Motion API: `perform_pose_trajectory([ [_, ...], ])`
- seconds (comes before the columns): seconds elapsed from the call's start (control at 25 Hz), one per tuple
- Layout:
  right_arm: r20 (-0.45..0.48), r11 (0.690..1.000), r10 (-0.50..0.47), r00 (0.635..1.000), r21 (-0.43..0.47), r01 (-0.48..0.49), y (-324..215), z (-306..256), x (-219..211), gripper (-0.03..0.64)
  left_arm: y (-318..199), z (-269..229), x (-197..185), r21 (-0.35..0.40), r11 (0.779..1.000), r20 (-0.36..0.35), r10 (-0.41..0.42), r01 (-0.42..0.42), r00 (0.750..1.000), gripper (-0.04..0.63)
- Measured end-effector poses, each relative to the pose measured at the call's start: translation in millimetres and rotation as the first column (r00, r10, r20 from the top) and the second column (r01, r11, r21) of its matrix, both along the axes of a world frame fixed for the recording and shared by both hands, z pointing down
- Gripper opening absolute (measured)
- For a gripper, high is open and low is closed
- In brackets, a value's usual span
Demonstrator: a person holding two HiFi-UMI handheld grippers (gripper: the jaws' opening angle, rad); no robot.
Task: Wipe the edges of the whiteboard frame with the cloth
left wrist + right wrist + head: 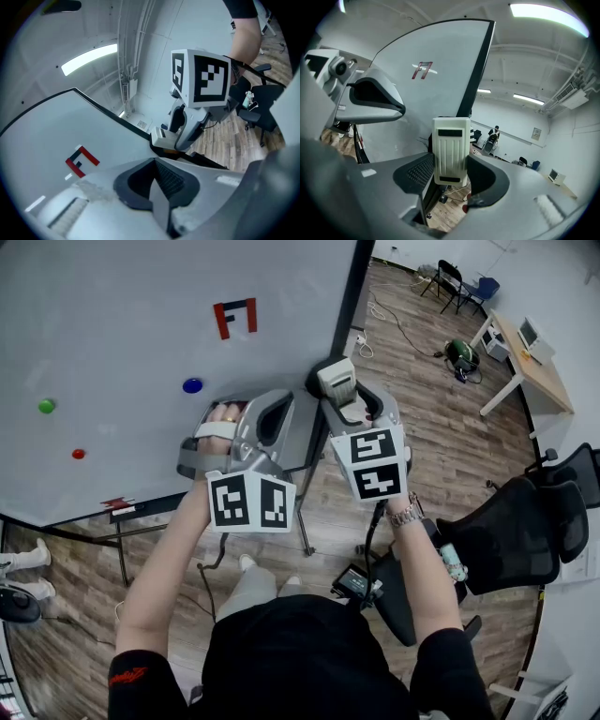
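The whiteboard (112,343) leans on its stand, with a black frame (352,287) down its right edge. My right gripper (343,397) hangs just right of the frame's lower end, shut on a white ribbed board eraser (337,379). In the right gripper view the eraser (451,150) stands upright between the jaws of the right gripper (451,172), in front of the frame (480,70). My left gripper (270,416) is over the board's lower right corner. The left gripper (157,186) is shut with nothing in it. No cloth shows in any view.
Green (46,406), blue (192,385) and red (78,454) magnets and a red-and-black mark (234,317) sit on the board. A black office chair (525,521) stands at the right, a desk (530,357) farther back, with cables on the wood floor (441,437).
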State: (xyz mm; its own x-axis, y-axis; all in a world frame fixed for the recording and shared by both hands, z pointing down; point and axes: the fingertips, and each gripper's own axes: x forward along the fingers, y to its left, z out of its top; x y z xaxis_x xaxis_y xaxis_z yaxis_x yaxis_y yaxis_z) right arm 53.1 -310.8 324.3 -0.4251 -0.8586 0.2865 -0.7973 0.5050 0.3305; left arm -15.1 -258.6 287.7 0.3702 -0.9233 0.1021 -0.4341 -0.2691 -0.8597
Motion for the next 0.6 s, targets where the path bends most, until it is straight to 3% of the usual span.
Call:
perform_pose_trajectory([
  [0.6,0.014,0.996,0.040,0.999,-0.080,-0.039,2,33,-1,0.229,6,38,7,-0.054,0.998,-0.015,0.014,-0.015,1.000,0.002],
])
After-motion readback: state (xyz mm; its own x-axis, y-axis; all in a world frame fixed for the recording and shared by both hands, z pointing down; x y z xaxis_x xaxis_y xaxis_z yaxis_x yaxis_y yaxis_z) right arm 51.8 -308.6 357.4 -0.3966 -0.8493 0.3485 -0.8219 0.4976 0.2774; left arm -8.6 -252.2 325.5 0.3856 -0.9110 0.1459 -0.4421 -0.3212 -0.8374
